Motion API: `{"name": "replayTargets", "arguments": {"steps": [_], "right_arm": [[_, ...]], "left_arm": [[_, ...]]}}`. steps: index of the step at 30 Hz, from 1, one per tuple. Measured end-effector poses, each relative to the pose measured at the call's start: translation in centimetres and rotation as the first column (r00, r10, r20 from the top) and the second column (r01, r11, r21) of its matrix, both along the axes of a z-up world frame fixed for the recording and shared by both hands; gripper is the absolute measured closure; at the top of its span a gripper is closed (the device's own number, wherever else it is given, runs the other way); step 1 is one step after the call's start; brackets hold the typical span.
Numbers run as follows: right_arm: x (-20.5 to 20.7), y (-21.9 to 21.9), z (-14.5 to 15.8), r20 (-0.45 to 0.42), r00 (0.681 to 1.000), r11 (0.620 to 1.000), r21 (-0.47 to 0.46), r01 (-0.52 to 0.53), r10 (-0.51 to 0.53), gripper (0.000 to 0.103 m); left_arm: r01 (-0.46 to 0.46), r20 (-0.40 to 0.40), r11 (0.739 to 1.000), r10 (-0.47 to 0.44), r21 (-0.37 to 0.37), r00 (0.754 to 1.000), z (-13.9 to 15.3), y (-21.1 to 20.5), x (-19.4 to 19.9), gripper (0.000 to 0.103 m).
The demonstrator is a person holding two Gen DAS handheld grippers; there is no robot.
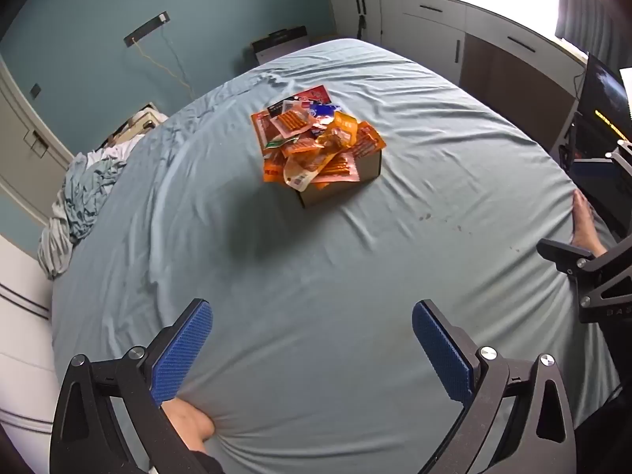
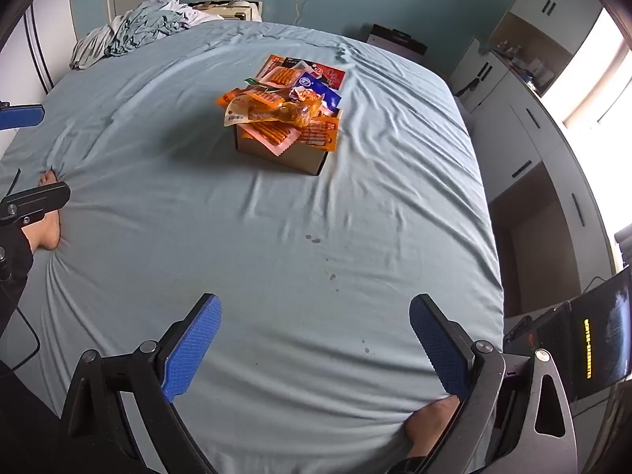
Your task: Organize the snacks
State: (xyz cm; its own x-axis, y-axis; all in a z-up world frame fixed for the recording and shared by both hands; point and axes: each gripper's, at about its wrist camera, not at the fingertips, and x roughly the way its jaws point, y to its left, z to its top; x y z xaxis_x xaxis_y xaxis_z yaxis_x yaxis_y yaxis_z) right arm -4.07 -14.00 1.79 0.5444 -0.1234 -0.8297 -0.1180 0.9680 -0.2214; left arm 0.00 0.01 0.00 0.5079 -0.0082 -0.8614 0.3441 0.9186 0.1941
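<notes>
Left wrist view puts the heap of orange, red and blue foil snack packets (image 1: 312,140) near the middle of the pale blue bedsheet (image 1: 316,276), spilling over the rim of a small brown cardboard box (image 1: 339,187) that sits under them. Those packets look light, thin and crinkly, probably slick on the outside, so a pinch on a flat sealed edge or corner should hold better than a squeeze across the puffed middle (the contents may crush). Several overhang the box loosely, and the yellowish one with the barcode (image 2: 239,112) at the near edge seems the easiest to lift first without dragging its neighbours. The box itself is stiff enough to be taken by a wall.

Both tools are well apart from the pile. The left gripper (image 1: 312,349) has its blue-padded jaws spread wide with nothing between them; the right gripper (image 2: 314,345) is likewise spread and empty. A crumpled grey-blue blanket (image 2: 134,31) lies at the bed's far corner.
</notes>
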Motion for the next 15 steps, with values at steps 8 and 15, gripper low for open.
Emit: {"name": "replayTargets", "arguments": {"steps": [8,15], "right_arm": [[0.16,0.46,0.1,-0.006,1.0,1.0,-0.002,0.001,-0.001,0.007],[0.9,0.79,-0.2,-0.03,1.0,1.0,0.005,-0.01,0.01,0.007]], "left_arm": [[-0.002,-0.006,1.0,0.002,0.0,1.0,-0.05,0.04,0.03,0.0],[-0.007,-0.025,1.0,0.007,0.021,1.0,-0.93,0.22,-0.14,0.0]]}}
